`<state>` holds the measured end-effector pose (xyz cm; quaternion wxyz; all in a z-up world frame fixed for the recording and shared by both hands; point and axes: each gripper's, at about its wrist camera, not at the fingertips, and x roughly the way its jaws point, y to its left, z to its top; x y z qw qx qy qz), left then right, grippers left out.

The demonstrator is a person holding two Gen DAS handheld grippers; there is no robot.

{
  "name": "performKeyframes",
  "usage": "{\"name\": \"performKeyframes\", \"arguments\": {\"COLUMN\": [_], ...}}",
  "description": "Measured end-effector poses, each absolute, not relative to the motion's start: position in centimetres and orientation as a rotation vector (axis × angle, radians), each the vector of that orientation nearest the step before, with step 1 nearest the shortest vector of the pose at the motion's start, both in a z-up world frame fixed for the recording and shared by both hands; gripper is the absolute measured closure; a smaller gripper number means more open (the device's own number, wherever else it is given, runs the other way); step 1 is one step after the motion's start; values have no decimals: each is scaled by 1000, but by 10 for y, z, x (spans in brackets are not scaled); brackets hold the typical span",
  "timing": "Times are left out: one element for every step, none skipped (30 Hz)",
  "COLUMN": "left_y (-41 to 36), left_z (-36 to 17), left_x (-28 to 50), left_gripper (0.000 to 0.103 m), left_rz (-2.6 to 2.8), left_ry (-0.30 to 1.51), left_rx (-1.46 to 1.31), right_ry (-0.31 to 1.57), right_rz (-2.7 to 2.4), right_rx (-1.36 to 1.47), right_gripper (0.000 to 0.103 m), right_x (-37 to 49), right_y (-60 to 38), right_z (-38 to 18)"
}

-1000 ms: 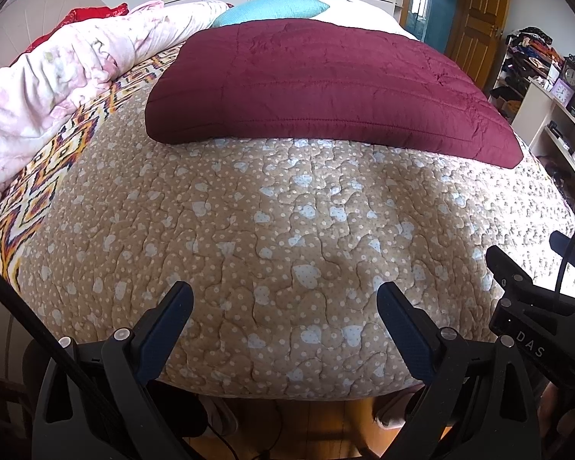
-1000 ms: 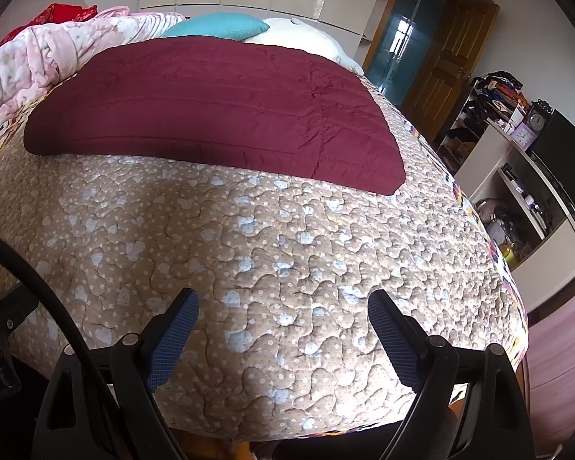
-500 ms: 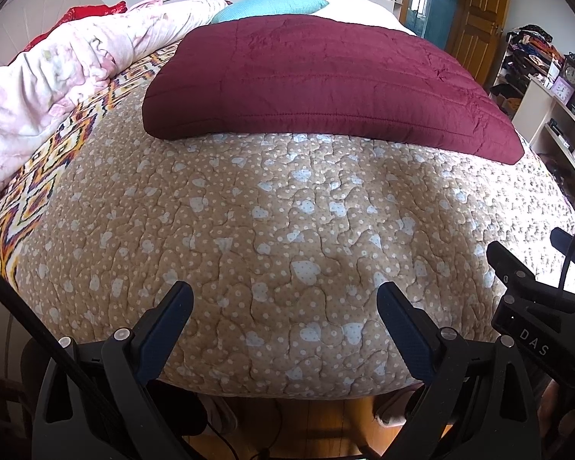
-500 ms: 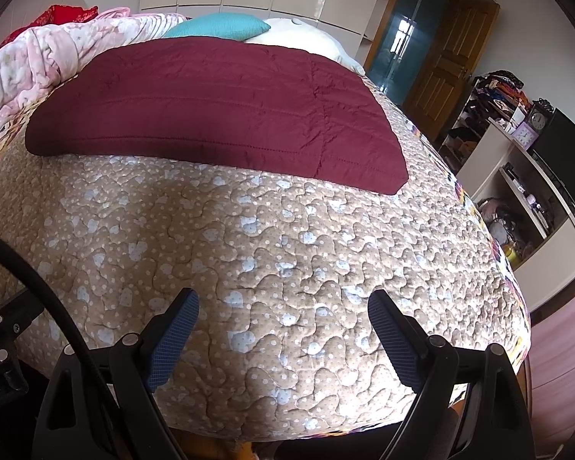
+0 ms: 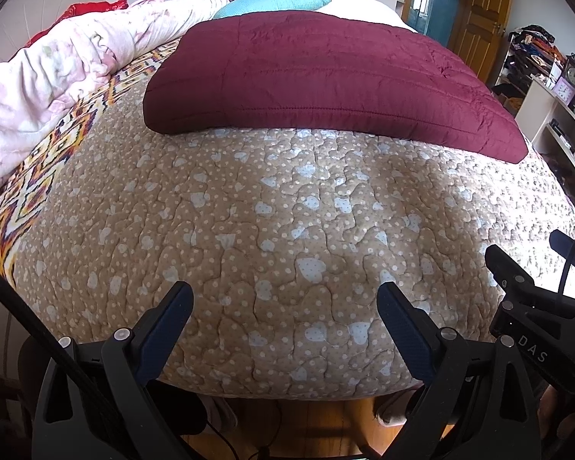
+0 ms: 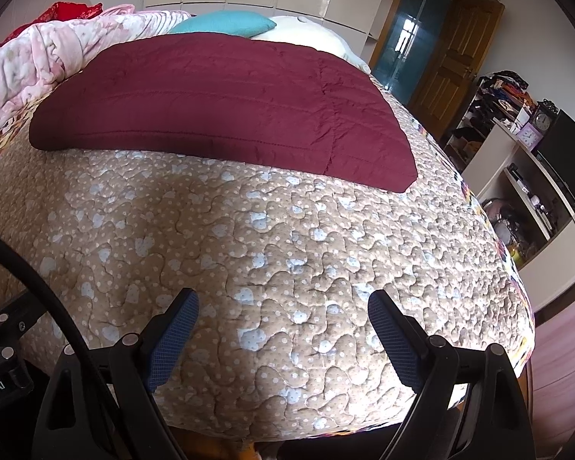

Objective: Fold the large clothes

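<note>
Teal pillow (image 5: 276,0), pink floral duvet (image 5: 57,65), wooden door (image 6: 452,69), clock (image 6: 543,119)

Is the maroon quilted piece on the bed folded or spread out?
Folded, it seems: the maroon quilted piece lies as a thick, rounded-edged slab on the beige bedspread. How many layers cannot be told.

A dark maroon quilted padded garment (image 5: 326,73) lies on the bed's tan quilted cover (image 5: 272,237), dotted white with pale blue hearts. A pale pink floral duvet (image 5: 57,73), a turquoise cushion (image 5: 276,0), an orange zigzag-patterned blanket edge (image 5: 30,188). Blue-padded black gripper fingers (image 6: 172,335).
</note>
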<state>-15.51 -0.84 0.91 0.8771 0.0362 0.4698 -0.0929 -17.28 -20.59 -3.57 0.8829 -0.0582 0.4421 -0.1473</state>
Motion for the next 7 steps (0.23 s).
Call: {"name": "performKeyframes", "arguments": {"left_y": [-8,-8,-7,-7,-7,-7,-7], "left_z": [9,8,8,8,8,8,7], "left_x": [-155,-155,-155,-154,-154,-154,-154], "left_gripper": [7,7,7,7,7,7,7], "left_rz": [-194,-194,-195,-196,-196,-199,-203], "left_ry": [981,984,988,990,991,994,999], "left_rx": [76,74,72,72,71,68,65], "right_ry": [921,923,924,926,927,928,928], "right_rz": [-306,-306,-306,-305,-305,-305,-305], "right_rx": [-121,-119,-118,-115,-113,-111,-111], "right_gripper": [10,10,10,10,10,10,10], "right_x": [-173,-173,-173,-173,-173,-172,-172], "right_y": [-206,-207,-207,-207,-208,-208,-208], "right_z": [-36,-36,-37,-37,-37,-38,-38]}}
